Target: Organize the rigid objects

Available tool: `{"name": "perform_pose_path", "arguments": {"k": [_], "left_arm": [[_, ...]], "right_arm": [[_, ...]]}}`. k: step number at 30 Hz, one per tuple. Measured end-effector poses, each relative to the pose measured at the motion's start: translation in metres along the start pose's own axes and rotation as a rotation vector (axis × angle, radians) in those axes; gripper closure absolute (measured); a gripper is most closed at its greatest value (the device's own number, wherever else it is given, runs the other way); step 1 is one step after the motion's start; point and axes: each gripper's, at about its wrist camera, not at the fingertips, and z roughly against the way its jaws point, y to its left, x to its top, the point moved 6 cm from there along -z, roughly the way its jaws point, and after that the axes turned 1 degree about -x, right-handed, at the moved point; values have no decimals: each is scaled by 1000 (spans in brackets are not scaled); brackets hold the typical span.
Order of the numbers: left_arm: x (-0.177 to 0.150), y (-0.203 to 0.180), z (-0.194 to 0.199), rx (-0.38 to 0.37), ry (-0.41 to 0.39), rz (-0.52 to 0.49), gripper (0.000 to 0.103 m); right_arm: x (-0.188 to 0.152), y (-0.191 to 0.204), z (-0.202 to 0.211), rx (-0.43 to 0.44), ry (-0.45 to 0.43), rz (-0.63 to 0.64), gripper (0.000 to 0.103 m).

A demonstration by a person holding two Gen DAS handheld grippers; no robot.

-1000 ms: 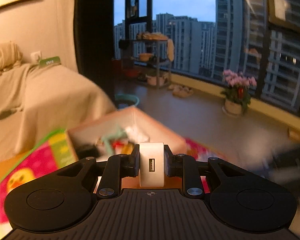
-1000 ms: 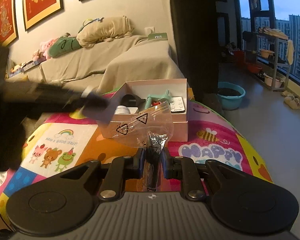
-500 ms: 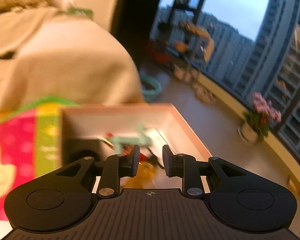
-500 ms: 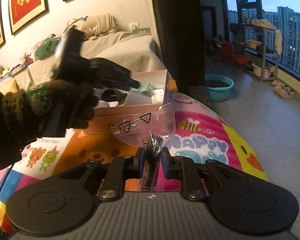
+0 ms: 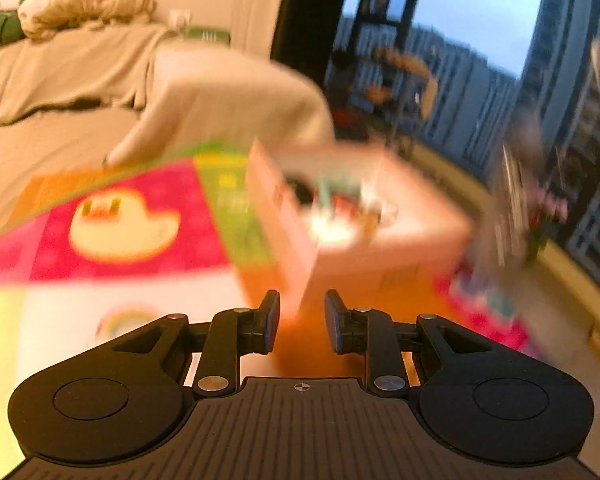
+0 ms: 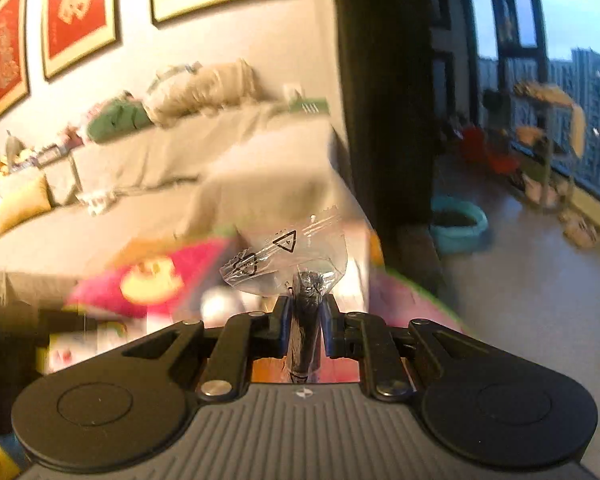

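- My left claw [image 5: 298, 322] is empty now, with its two fingers apart and nothing between them.
- A second ago this claw held a small white plug block. Half a second ago it was over the open box with its fingers already apart. So I think I let the block fall into the box.
- Now my left claw is back from the pink box [image 5: 356, 216], which sits on the bright play mat [image 5: 112, 224] just ahead of my fingers.
- The picture is very blurry. I see green, red and white bits inside the box, but I cannot pick out the white block.
- My right claw [image 6: 306, 322] is squeezed tight on a dark thing inside a clear plastic bag [image 6: 288, 256]. It held the same bag a second ago, so that has not changed.
- The bag sticks up in front of my right fingers. It has little triangle marks on it.
- From the right side the box is mostly hidden behind the bag. The tan sofa [image 6: 204, 168] is behind it.
- I think one thing is put away and the bag is next. My right claw needs to go over the box and let go.
- The bag is light and floppy, so it may catch on the box edge or stick to my fingers.
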Motion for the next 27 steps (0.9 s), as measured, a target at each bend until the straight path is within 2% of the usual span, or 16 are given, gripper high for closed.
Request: {"name": "perform_pose_path", "arguments": {"k": [3,5,7,8,10,13,17,19,22,24,25,26,27], "left_arm": [[-22,9,0,25,46,-13,76],[-29,12,6,35,52,-22,76],[-33,16,12,74,60,-55,75],[-36,16,16,100,66,-72,75],[-43,22,19,153,92,-95,75],[-52,24,14,160,137,-80,73],[-52,9,7,177,111,-84,63],[-51,0,-1,186,96,-75,58],[-48,-10,-10,196,71,-45,58],[-46,-16,-15,197,60,-24,50],[-47,-20,-17,199,53,-28,40],[-49,-25,-20,198,46,-44,30],[-50,-29,-22,200,42,-67,27]], "right_arm": [[45,14,-26,35,-41,-1,88],[69,20,-54,39,-33,-11,79],[78,20,-77,-29,-26,-13,59],[76,20,-83,-62,-19,-8,56],[61,19,-88,-94,18,-18,52],[23,20,-82,-78,77,-30,41],[-32,24,-70,-109,148,-19,32],[-59,27,-65,-131,192,-26,24],[-100,32,-64,-164,261,1,23],[-122,35,-69,-195,308,30,22],[-125,35,-71,-201,307,33,16],[-128,34,-68,-223,267,30,10],[-129,34,-68,-246,259,36,1]]}}
